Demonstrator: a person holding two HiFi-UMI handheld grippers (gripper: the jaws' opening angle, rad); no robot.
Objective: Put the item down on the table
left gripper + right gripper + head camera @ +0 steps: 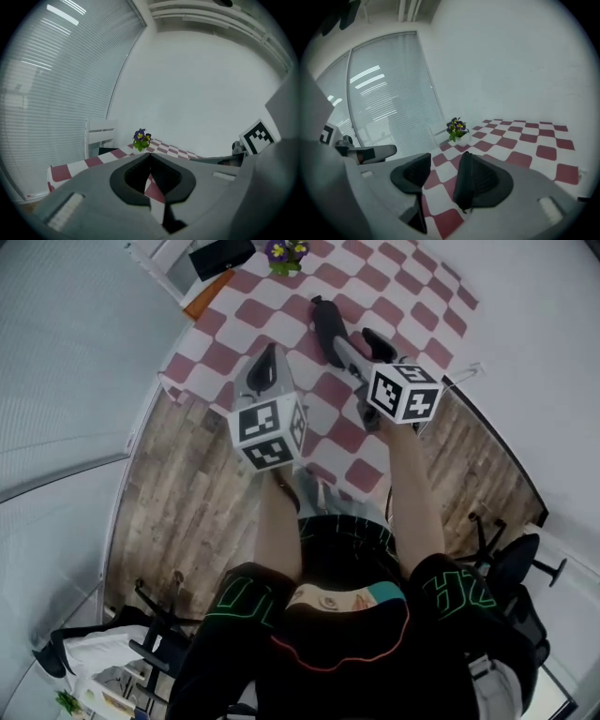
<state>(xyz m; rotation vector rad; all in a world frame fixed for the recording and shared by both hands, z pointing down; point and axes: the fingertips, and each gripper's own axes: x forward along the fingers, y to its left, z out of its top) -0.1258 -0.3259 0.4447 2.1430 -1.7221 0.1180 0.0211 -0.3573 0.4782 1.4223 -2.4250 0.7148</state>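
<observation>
Fingers check: my left fingers [130,179] pinched together, empty; right fingers [483,180] wide, empty; flower pot [457,129] beyond both on tabletop [520,154].

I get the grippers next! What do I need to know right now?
Left gripper: fingers shut, nothing between them.
Right gripper: fingers open, empty.
Both are held above the checkered table. A flower pot stands at its far end.
Done: neither gripper holds an item, so it may already be down. I can't tell which item it was.
Left: nothing obvious to put down.
</observation>
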